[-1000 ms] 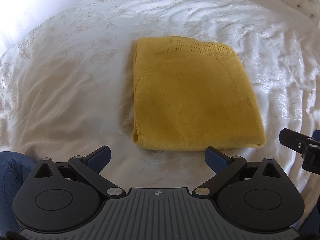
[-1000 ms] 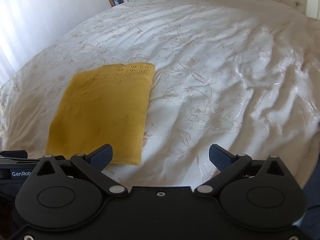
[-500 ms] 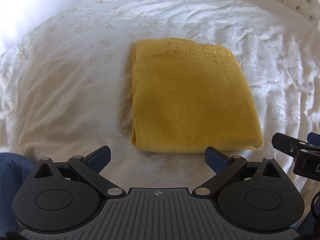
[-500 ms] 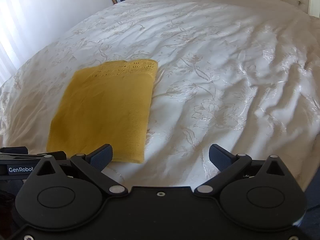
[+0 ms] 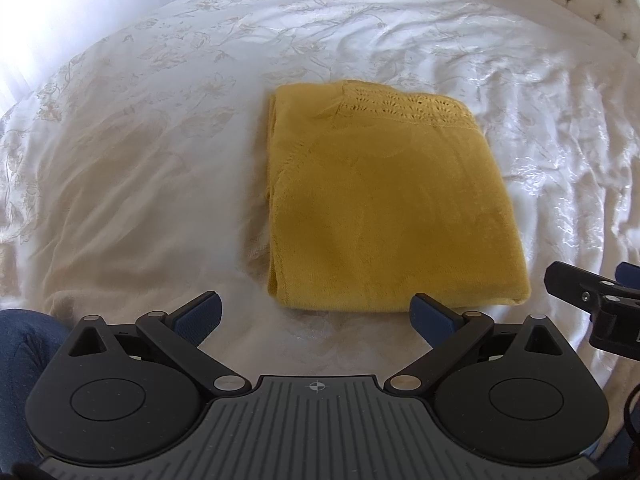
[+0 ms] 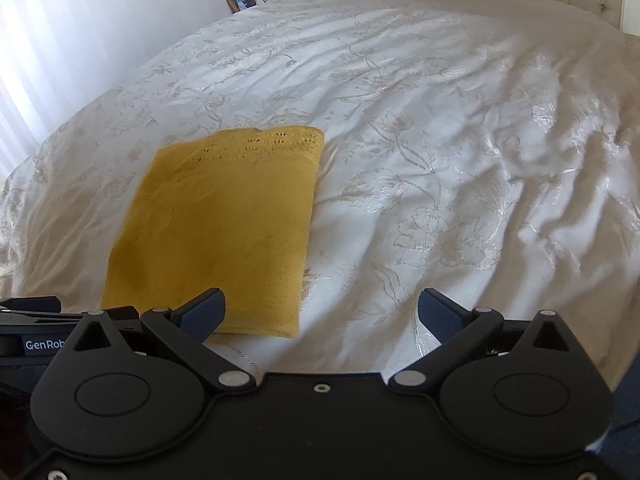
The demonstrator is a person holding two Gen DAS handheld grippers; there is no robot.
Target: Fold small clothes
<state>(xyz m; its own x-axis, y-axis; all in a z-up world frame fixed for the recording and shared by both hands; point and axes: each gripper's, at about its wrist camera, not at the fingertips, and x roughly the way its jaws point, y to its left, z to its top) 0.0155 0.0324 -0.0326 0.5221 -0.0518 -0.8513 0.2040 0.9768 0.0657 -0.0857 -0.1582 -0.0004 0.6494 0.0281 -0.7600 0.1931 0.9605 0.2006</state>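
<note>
White embroidered bedspread (image 5: 132, 184) fills both views, with the folded yellow garment (image 5: 384, 208) lying flat at centre frame. Left tool (image 5: 316, 314) and right tool (image 6: 322, 314) sit at the bottom edge, fingers spread apart, gripping nothing.

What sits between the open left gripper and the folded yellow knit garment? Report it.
Nothing visible. Only bare white embroidered bedspread lies between the left gripper and the folded yellow knit garment. The right gripper is open, off to the side.
</note>
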